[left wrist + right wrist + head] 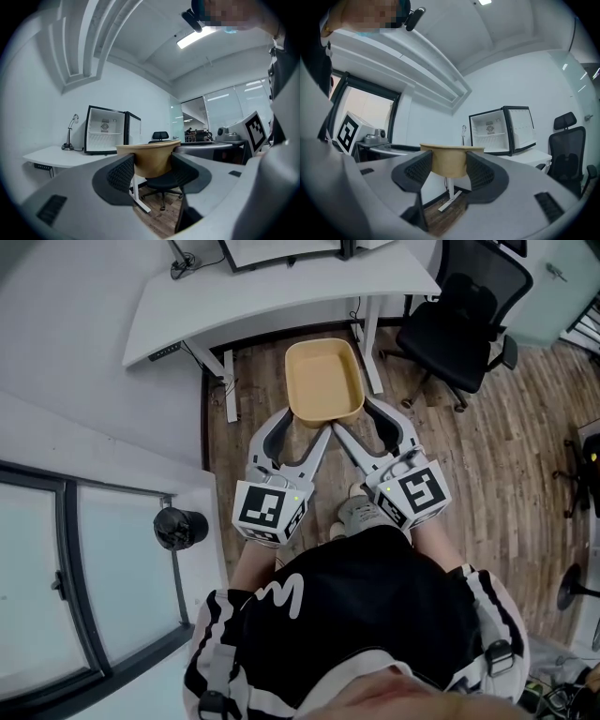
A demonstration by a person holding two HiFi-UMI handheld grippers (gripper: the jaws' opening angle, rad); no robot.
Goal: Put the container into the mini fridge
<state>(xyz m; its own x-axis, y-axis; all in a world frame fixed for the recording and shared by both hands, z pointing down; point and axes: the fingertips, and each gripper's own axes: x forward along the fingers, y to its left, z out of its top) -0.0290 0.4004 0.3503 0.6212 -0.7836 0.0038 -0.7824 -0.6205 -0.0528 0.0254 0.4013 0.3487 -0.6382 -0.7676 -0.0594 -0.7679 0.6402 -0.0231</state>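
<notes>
Both grippers hold a tan, open-topped container (323, 381) in the air over the wooden floor. My left gripper (300, 425) is shut on its near left corner. My right gripper (364, 420) is shut on its near right corner. In the left gripper view the container (149, 158) sits between the black pads of the left gripper (150, 172). The right gripper view shows the container (449, 161) likewise held in the right gripper (449, 172). The white mini fridge (104, 136) (492, 131) stands on a desk ahead with its door (522, 125) swung open.
A white desk (281, 296) lies just beyond the container. A black office chair (464, 320) stands at the right. A small desk lamp (70, 133) stands left of the fridge. A black round object (180, 528) rests on the ledge by the window at the left.
</notes>
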